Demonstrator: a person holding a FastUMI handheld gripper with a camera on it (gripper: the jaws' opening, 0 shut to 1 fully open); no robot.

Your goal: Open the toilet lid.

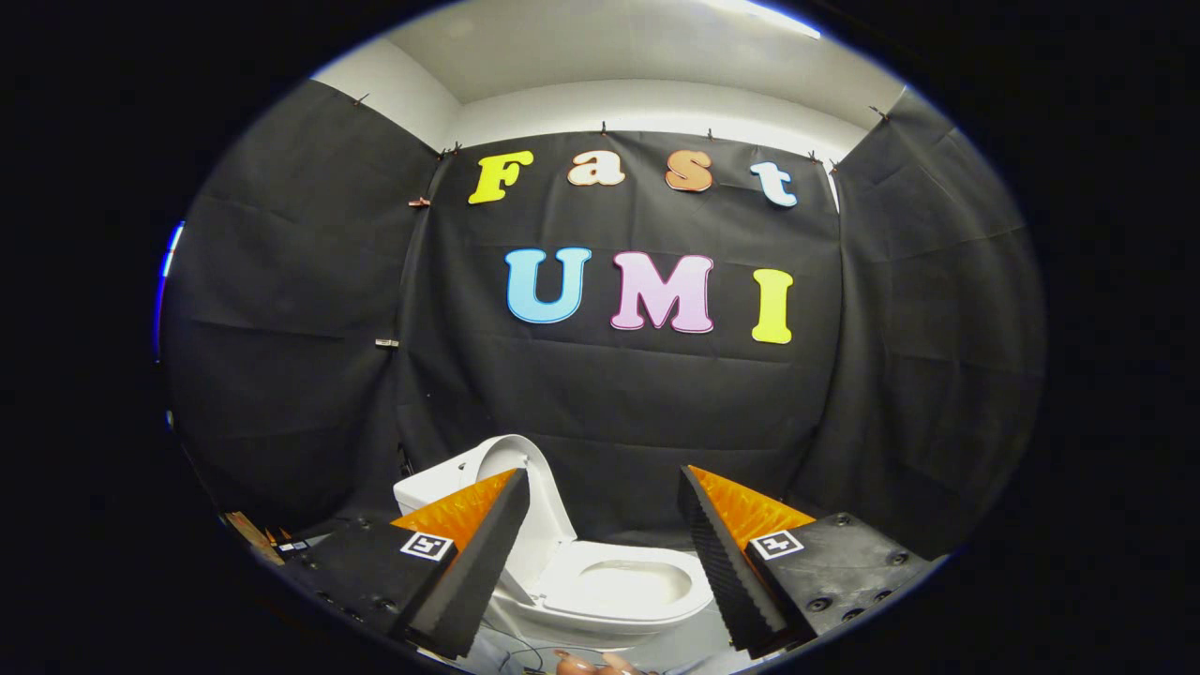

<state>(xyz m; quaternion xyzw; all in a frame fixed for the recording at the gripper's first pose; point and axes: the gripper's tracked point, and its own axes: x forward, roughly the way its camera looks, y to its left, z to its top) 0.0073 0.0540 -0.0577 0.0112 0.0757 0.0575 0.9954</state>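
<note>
With the tongs [600, 525] spread and empty, and the toilet lid [511, 469] apparently already upright behind the bowl [623, 586] between their fingers, withdraw clear without nudging it.

Tool [605, 487] with fingers spread wide apart, nothing held between them.

Black cloth [619, 412] drapes three sides of the booth here, creased in long horizontal folds and pinned along its top edge with small clips [419, 202]. Above it, at the top of the frame, a pale wall band [647, 111] meets a white ceiling [600, 52]. A bright strip light [764, 14] glows at upper right. A thin blue glow [169, 253] edges the left side.
</note>
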